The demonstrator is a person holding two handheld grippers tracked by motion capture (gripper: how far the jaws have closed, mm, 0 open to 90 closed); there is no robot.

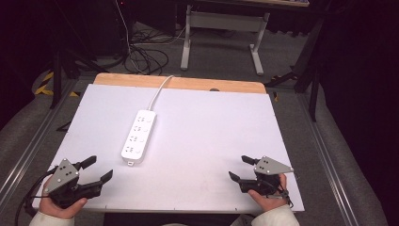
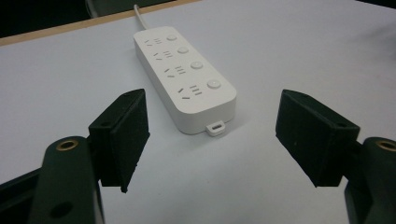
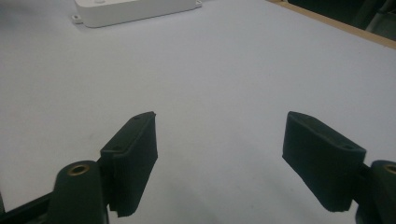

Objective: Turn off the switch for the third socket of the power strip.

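On the white table, the power strip is lying untouched left of centre, its cord running off the far edge. Both tongs, left and right, are gaping empty near the front edge; the work seems unstarted.

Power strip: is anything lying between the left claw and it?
Nothing visible. Bare white table lies between the open left claw and the power strip, which sits ahead of its jaws in the left gripper view.
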